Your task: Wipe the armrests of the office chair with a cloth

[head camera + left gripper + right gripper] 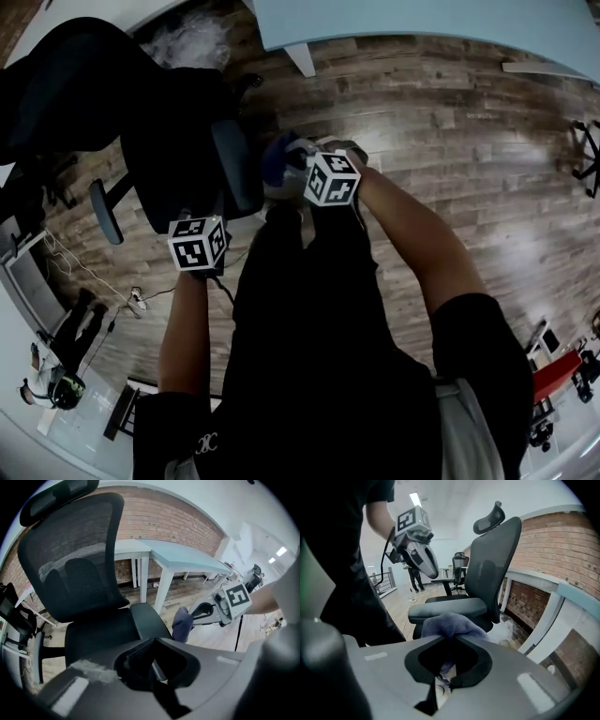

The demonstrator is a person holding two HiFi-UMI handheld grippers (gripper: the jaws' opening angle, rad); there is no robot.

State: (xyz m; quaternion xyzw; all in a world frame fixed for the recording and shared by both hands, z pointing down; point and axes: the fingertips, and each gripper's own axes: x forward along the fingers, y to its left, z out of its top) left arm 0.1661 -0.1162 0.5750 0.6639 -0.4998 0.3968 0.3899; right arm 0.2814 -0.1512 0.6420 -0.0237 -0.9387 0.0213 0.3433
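While the right gripper (449,641) clamps a bunched blue-purple cloth (447,623) just beside the front end of the black padded armrest (454,607), the left gripper (149,654) hangs closed and empty, facing the black mesh office chair (70,573). Only its view shows a gap between cloth and armrest. Bare wood floor (450,122) spreads rightward to the pale desk (422,23) edge.

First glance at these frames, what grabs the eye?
The big black mesh office chair fills the left gripper view, with a brick wall and a pale desk behind it. Next comes the blue-purple cloth, bunched in the shut right gripper and held close to the chair's near armrest; whether it touches can't be told.
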